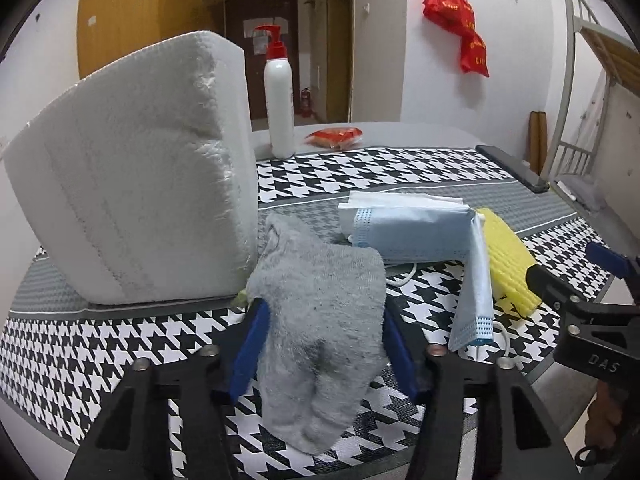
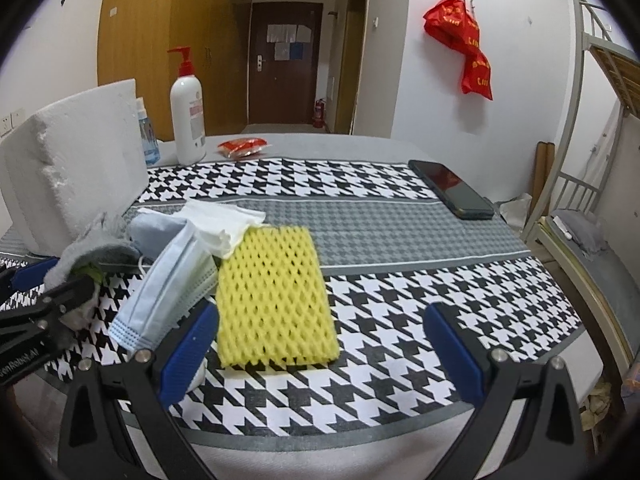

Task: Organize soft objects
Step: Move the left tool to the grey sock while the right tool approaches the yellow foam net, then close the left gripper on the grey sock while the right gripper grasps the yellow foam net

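Observation:
A fluffy grey sock (image 1: 320, 312) stands up between the blue pads of my left gripper (image 1: 325, 308), which is shut on it just above the houndstooth tablecloth (image 1: 80, 344). To its right lie light-blue face masks (image 1: 416, 232) and a yellow foam net (image 1: 508, 256). In the right wrist view the yellow foam net (image 2: 276, 292) lies flat between the wide-apart pads of my open right gripper (image 2: 322, 316), untouched by either pad. The face masks (image 2: 168, 284) and a white tissue (image 2: 224, 220) lie left of it. The left gripper (image 2: 56, 278) shows at the left edge with the grey sock (image 2: 92, 248).
A big white foam block (image 1: 132, 176) stands at the left, close behind the sock. Behind it are a white pump bottle (image 2: 188, 120), a small blue bottle (image 2: 146, 132) and a red packet (image 2: 242, 147). A black phone (image 2: 452, 188) lies at the far right. A metal bunk bed (image 2: 576, 184) stands beyond the table's right edge.

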The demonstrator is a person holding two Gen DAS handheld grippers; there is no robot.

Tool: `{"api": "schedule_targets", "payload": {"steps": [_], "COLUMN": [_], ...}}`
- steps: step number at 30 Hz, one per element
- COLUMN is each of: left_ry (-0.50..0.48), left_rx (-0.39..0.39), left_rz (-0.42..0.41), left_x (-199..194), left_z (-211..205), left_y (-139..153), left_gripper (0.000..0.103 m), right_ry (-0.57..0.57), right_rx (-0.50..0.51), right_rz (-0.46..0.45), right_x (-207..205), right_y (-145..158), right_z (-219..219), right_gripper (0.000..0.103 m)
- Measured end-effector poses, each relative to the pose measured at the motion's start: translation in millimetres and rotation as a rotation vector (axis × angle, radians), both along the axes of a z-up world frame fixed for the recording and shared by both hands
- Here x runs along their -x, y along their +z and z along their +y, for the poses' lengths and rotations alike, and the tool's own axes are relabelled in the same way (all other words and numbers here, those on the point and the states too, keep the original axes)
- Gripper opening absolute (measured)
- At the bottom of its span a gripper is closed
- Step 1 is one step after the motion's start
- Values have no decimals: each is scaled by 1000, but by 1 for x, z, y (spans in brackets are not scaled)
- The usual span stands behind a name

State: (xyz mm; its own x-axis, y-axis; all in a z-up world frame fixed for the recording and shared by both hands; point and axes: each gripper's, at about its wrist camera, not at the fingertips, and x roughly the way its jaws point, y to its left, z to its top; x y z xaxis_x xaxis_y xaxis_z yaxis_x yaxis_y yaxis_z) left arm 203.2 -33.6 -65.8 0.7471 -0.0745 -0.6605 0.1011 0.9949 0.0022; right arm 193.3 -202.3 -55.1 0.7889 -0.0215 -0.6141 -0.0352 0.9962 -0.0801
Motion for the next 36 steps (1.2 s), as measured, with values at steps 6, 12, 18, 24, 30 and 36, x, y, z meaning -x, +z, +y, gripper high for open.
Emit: {"api": "schedule_targets", "payload": {"steps": [6, 12, 18, 24, 30, 36], "left_ry": [14, -8, -22, -42, -57, -60], "left_rx": [34, 46, 58, 62, 71, 80], "left_rz": [-8, -15, -19, -16, -18, -16], "left_x": [5, 10, 10, 8, 8, 10], "left_z": [14, 18, 21, 22, 21, 21], "left_y": [4, 5, 6, 7, 9, 8], "left_gripper": [31, 24, 21, 20, 20, 20], "right_ry": [9, 21, 26, 40, 79, 109], "right_rx": [13, 38, 36, 35, 18, 7], "right_rz": [12, 42, 78, 98, 116, 112], "right_x": [-4, -9, -14, -18, -16, -12], "right_y": [0, -2, -7, -10, -13, -11], "right_z": [4, 11, 13, 17, 23, 27], "right_gripper": [103, 103, 92, 83, 62, 34]}}
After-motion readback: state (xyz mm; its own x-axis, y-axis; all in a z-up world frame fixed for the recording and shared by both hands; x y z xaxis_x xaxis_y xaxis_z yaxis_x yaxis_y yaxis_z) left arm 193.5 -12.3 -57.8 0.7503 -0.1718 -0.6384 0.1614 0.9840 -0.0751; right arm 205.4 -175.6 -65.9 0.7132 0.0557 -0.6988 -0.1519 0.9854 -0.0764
